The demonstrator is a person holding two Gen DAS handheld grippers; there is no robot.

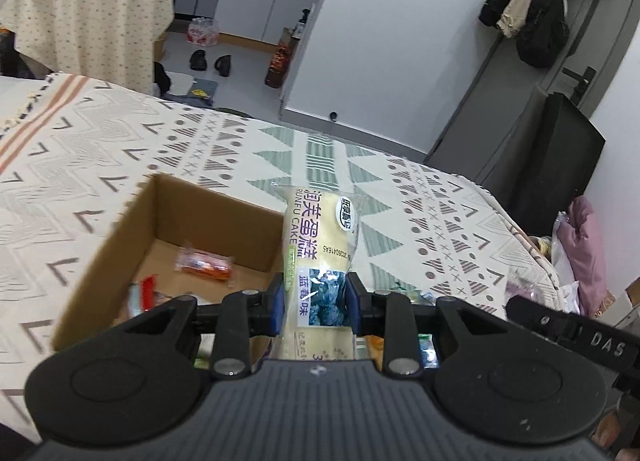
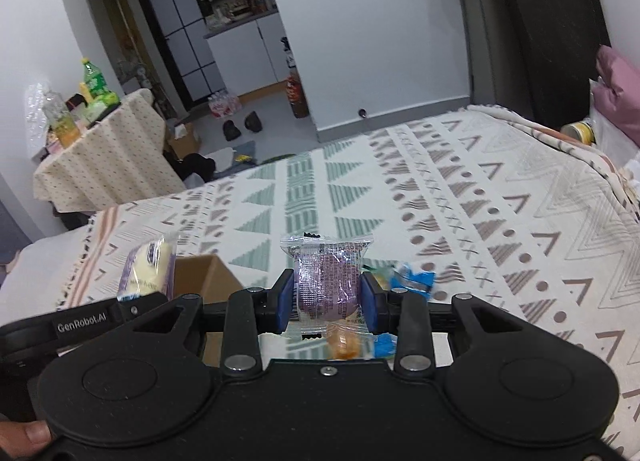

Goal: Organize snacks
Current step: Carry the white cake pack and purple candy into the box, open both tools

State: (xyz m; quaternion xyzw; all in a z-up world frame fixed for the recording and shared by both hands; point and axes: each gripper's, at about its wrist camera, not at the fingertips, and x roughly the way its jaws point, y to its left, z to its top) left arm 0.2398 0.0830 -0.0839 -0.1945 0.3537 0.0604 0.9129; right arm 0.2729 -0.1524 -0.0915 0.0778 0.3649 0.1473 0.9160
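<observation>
Cake pack upright, pinched by left claw | right claw pinches purple snack

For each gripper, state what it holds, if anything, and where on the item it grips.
Left gripper: cake packet, near its lower end. Right gripper: purple snack, across its middle.
</observation>
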